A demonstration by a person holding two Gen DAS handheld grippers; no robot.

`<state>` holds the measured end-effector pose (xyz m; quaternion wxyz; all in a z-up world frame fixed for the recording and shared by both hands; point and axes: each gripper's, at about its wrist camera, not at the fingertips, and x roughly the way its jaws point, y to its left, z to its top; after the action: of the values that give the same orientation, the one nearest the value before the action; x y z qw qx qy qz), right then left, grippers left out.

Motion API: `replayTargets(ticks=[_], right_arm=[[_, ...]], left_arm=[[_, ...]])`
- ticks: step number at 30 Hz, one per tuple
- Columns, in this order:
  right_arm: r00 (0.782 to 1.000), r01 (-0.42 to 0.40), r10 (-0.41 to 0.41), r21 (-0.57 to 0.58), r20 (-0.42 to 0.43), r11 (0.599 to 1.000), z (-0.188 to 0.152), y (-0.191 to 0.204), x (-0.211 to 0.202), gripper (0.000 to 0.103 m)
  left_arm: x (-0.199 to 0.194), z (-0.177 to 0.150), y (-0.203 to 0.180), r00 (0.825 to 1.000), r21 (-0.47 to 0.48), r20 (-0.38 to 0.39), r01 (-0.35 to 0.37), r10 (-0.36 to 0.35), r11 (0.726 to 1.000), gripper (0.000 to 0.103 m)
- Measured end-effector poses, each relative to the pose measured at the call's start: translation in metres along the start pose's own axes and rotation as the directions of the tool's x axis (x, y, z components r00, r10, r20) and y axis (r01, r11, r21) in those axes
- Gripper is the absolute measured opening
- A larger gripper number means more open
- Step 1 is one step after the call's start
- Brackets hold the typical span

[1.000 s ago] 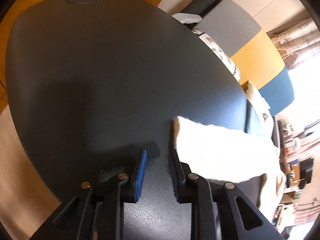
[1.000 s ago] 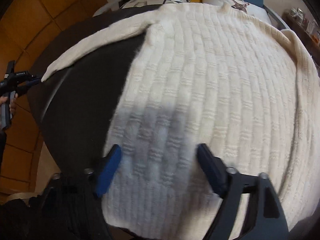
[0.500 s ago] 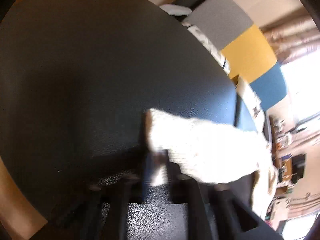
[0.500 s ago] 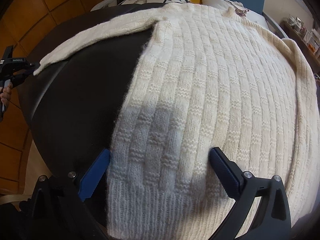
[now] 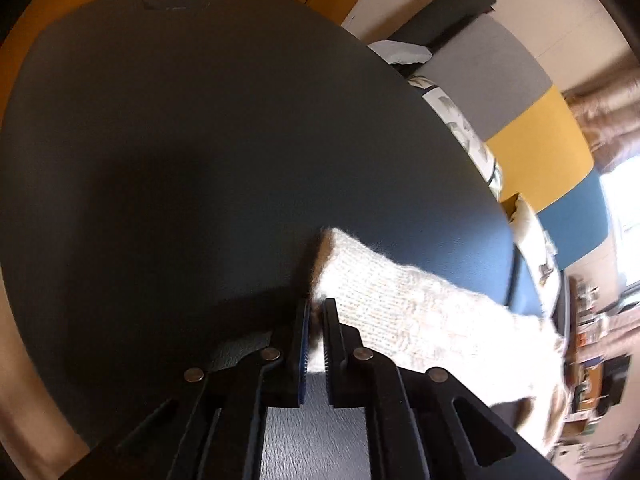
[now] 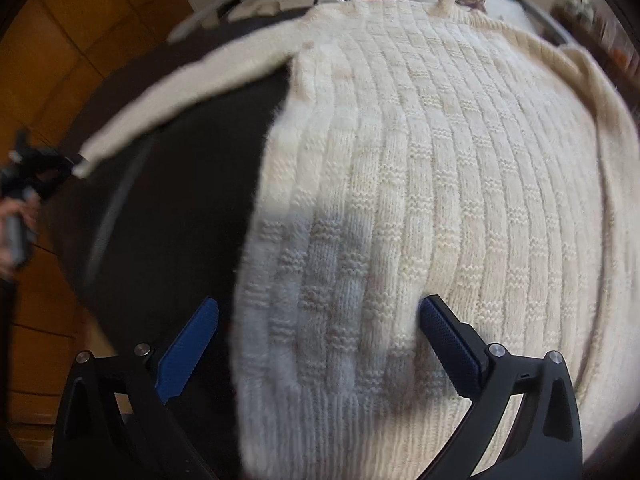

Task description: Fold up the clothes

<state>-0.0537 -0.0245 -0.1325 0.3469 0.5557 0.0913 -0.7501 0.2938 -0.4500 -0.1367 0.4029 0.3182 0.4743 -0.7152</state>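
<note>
The cream, basket-weave knitted sweater (image 6: 440, 184) lies spread flat on the dark, leather-textured round surface (image 5: 192, 152), its body unfolded and one long sleeve (image 6: 180, 92) stretched out sideways towards the surface's edge; the other sleeve runs along the far side of the body; no fold is yet visible, so the task looks to be at its very start.

The left claw (image 5: 316, 316) has just been closing, and its blue-padded jaws are now pinched nearly together on the cuff (image 5: 340, 256) at the end of that outstretched sleeve; the knit shows between the pads, and in the right wrist view the same claw sits at the sleeve tip, gripped by a person's hand (image 6: 14, 224).

The right claw (image 6: 316, 320) has just been opening and now stands spread wide over the sweater's lower corner near the ribbed hem (image 6: 340, 420); one jaw is above the bare surface, the other above the knit; it grips nothing.

Judging by this, the first sleeve fold is only being prepared; both sleeves, the sides and the final halving remain to be done.
</note>
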Motion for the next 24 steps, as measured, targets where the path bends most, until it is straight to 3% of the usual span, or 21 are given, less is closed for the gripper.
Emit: replayTargets(ticks=[2, 3, 5, 7, 9, 11, 12, 15, 16, 18, 20, 22, 24], right_arm=[[0.995, -0.091, 0.089, 0.054, 0.052, 0.994, -0.002, -0.020, -0.024, 0.101], [0.995, -0.056, 0.049, 0.075, 0.085, 0.996, -0.008, -0.033, -0.039, 0.101], [0.988, 0.021, -0.039, 0.121, 0.147, 0.992, -0.019, -0.060, -0.068, 0.101], [0.979, 0.079, -0.110, 0.179, 0.169, 0.981, -0.036, -0.091, -0.091, 0.101], [0.968, 0.149, -0.191, 0.243, 0.163, 0.959, -0.052, -0.122, -0.105, 0.101], [0.950, 0.216, -0.272, 0.305, 0.151, 0.927, -0.068, -0.153, -0.118, 0.101], [0.940, 0.249, -0.311, 0.335, 0.144, 0.909, -0.076, -0.169, -0.125, 0.101], [0.940, 0.241, -0.310, 0.363, 0.144, 0.900, -0.093, -0.171, -0.113, 0.101], [0.937, 0.247, -0.318, 0.367, 0.146, 0.897, -0.100, -0.174, -0.112, 0.101], [0.938, 0.240, -0.311, 0.364, 0.151, 0.900, -0.112, -0.172, -0.106, 0.101], [0.943, 0.226, -0.297, 0.364, 0.152, 0.904, -0.121, -0.168, -0.095, 0.101], [0.952, 0.208, -0.273, 0.363, 0.139, 0.908, -0.130, -0.167, -0.082, 0.101], [0.941, 0.240, -0.302, 0.327, 0.154, 0.914, -0.134, -0.159, -0.077, 0.101]], left_arm=[[-0.022, -0.007, 0.002, 0.998, 0.010, 0.057, -0.020, 0.019, 1.000, 0.007], [-0.035, -0.013, 0.002, 0.996, 0.027, 0.089, -0.012, 0.010, 1.000, 0.009], [-0.059, -0.033, -0.012, 0.991, 0.122, 0.109, 0.070, -0.084, 0.990, 0.012], [-0.065, -0.065, -0.039, 0.979, 0.229, 0.010, 0.194, -0.202, 0.954, 0.013], [-0.064, -0.102, -0.071, 0.942, 0.313, -0.135, 0.336, -0.309, 0.888, 0.015], [-0.051, -0.151, -0.107, 0.877, 0.340, -0.314, 0.462, -0.364, 0.819, 0.016], [-0.045, -0.176, -0.123, 0.842, 0.346, -0.390, 0.508, -0.372, 0.789, 0.016], [-0.022, -0.247, -0.164, 0.787, 0.368, -0.532, 0.548, -0.313, 0.752, 0.016], [-0.012, -0.258, -0.175, 0.776, 0.365, -0.555, 0.551, -0.300, 0.750, 0.016], [-0.034, -0.304, -0.168, 0.765, 0.356, -0.572, 0.557, -0.297, 0.750, 0.017], [-0.017, -0.305, -0.179, 0.763, 0.351, -0.578, 0.553, -0.290, 0.756, 0.018], [0.027, -0.260, -0.205, 0.760, 0.339, -0.587, 0.543, -0.279, 0.768, 0.019], [0.021, -0.269, -0.207, 0.764, 0.331, -0.581, 0.538, -0.283, 0.775, 0.021]])
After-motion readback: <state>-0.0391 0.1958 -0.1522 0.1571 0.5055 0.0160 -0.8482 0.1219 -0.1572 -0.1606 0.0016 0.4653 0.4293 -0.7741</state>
